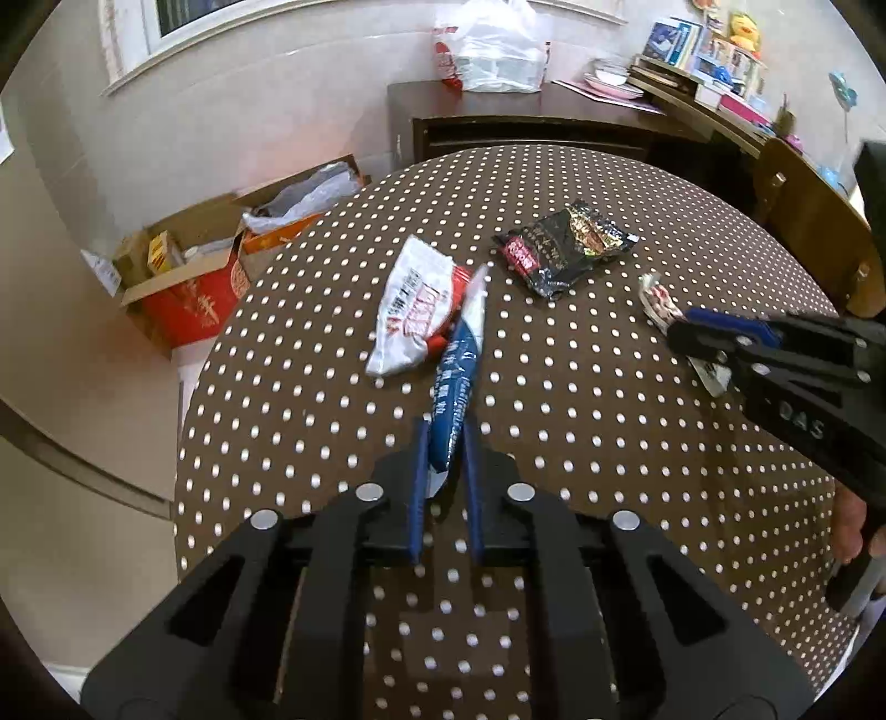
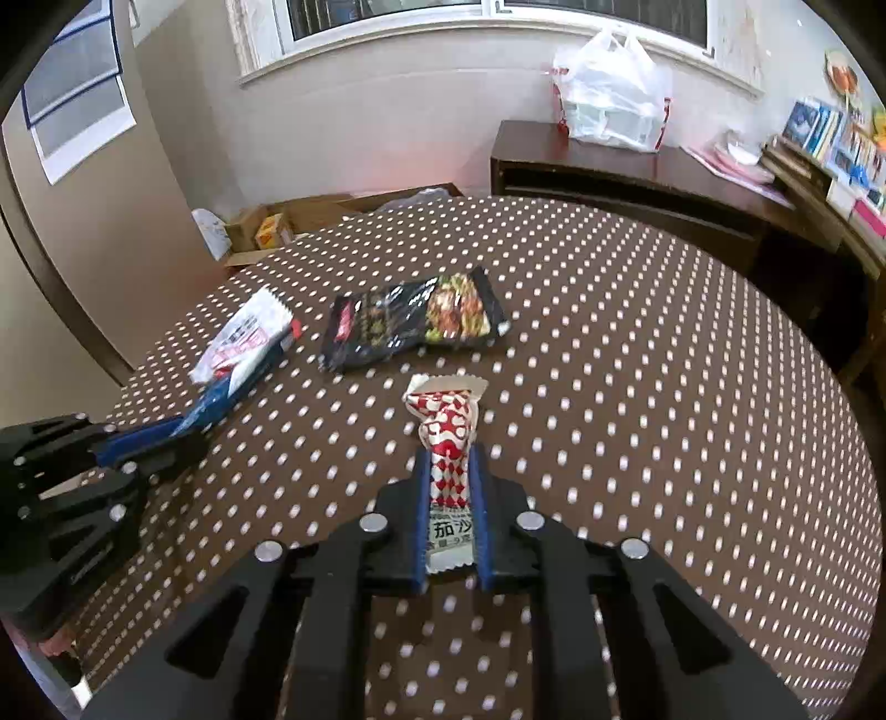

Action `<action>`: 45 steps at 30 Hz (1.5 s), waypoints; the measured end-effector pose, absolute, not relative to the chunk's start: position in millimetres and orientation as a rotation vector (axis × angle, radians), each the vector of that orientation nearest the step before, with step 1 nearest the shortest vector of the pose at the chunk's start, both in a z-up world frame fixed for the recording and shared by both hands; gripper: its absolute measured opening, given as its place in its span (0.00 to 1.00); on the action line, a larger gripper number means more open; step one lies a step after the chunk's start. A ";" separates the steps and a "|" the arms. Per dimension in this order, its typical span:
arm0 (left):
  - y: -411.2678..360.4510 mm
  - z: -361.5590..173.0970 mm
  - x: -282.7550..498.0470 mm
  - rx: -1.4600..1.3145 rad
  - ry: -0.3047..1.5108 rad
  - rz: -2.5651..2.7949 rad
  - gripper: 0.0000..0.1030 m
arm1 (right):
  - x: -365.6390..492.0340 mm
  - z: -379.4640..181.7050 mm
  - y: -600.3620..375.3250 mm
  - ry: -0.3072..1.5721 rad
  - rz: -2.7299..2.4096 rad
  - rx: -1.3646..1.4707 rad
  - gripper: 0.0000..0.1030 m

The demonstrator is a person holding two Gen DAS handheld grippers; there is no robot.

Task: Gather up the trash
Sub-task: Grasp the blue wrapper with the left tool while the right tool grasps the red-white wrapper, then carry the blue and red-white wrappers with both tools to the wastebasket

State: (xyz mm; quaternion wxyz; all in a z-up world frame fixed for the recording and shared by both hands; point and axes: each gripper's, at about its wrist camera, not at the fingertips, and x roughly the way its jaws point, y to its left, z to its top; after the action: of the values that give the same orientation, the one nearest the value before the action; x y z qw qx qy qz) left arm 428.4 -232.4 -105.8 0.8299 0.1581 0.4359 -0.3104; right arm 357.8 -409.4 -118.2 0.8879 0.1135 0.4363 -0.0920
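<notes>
- On the floor left of the desk [image 1: 609, 443] stands an open red cardboard box [image 1: 188, 299]; inside are smaller cartons, one yellow, and some white papers. Beside it an orange box [image 1: 277, 235] holds a crumpled clear plastic bag.
- On the desk, with its brown cloth with white dots, a white and red wrapper [image 1: 412, 310] lies flat. The blue wrapper [image 1: 459, 376] lies partly over its right edge.
- The left gripper [image 1: 446, 443] has its blue fingers narrow and pressed on the near end of the blue wrapper.
- A black snack packet [image 1: 565, 246] lies flat in the middle of the desk, apart from the others.
- The right gripper [image 2: 451, 471] has its fingers closed narrow on a red and white sachet [image 2: 448, 437], which lies on the desk between them, its far end crumpled.
- On the dark cabinet [image 1: 498, 111] behind the desk stands a white plastic bag [image 1: 493, 50] with pale boxes inside, not clear which.
- The left wrist view alone shows a wooden chair [image 1: 808, 221] at the right of the desk and a yellow toy on the shelf [image 1: 720, 94].
- The right wrist view alone shows the printed text on the sachet and paper sheets [image 2: 77, 99] on the left wall.
</notes>
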 end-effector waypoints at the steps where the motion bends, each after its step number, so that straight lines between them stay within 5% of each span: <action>1: -231.2 -105.3 426.7 0.331 0.929 -0.657 0.10 | 352.9 -117.7 -407.8 0.906 -0.193 0.246 0.12; 25: -145.4 -82.8 316.8 0.177 0.890 -0.569 0.10 | 245.9 -75.6 -305.0 0.828 -0.062 0.273 0.11; 45: 31.1 -96.1 260.4 -0.012 0.904 -0.249 0.10 | 247.5 -79.4 -127.9 0.877 0.241 0.146 0.11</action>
State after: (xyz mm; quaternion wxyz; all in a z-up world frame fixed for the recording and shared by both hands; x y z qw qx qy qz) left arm 260.4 31.1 -96.1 0.8920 -0.0057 0.4358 -0.1197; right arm 247.5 -127.9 -79.4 0.8958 0.0702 0.4232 0.1165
